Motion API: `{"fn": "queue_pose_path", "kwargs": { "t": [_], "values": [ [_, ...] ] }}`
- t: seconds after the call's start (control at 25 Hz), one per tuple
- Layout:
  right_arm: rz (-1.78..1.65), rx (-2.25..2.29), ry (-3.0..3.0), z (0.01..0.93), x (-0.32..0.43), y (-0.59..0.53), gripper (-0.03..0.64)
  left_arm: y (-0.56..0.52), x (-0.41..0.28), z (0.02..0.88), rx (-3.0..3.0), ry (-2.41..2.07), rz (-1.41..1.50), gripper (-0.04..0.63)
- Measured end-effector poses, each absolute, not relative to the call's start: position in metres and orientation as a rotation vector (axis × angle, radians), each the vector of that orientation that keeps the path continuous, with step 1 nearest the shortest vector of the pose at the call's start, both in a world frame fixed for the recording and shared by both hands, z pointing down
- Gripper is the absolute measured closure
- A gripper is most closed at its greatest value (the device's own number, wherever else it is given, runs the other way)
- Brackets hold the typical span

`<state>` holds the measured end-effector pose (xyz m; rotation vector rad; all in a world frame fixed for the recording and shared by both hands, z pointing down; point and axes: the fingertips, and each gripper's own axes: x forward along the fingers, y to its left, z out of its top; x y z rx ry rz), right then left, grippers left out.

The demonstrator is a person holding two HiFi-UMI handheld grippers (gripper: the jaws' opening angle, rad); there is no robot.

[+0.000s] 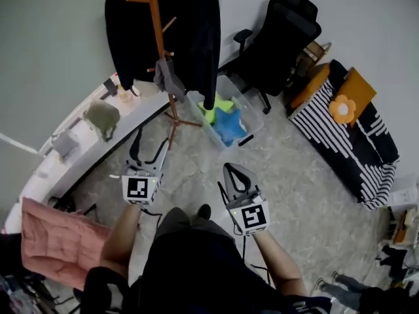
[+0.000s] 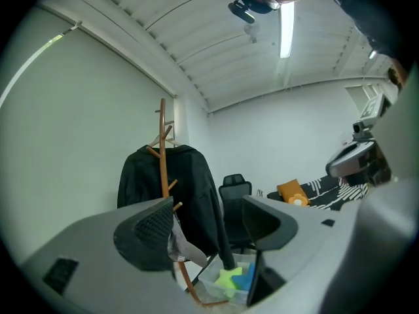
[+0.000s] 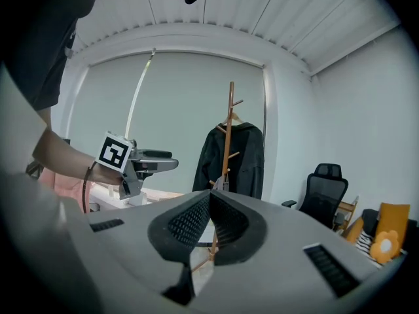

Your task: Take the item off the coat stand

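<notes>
A wooden coat stand (image 1: 158, 38) rises ahead of me, with a black jacket (image 1: 193, 34) hung over its top. A small grey cap (image 1: 167, 77) hangs from a lower peg. My left gripper (image 1: 151, 140) is open and empty, a short way in front of the stand's base. In the left gripper view, the stand (image 2: 162, 156), jacket (image 2: 196, 195) and grey cap (image 2: 184, 246) show between the open left gripper's (image 2: 206, 208) jaws. My right gripper (image 1: 234, 170) is shut on nothing, further right and apart from the stand. From the right gripper (image 3: 209, 200), the stand (image 3: 230, 126) is seen at a distance.
A clear plastic bin (image 1: 255, 113) with green and blue items sits on the floor right of the stand's feet. A black office chair (image 1: 278, 38) and a striped sofa (image 1: 357, 133) with orange cushions stand to the right. A white counter (image 1: 78, 150) runs along the left, with pink cloth (image 1: 55, 241) below it.
</notes>
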<state>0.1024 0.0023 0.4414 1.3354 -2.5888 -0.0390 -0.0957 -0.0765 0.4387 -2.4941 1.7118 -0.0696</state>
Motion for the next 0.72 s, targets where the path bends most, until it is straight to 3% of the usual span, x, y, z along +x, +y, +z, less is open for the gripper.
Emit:
{"fn": "queue_pose_path", "kwargs": {
  "t": [0.72],
  "values": [
    [-0.046, 1.375, -2.561, 0.457, 0.026, -0.185, 0.598, -0.329, -0.138, 0.497, -2.539, 1.659, -0.243, 0.270]
  ]
}}
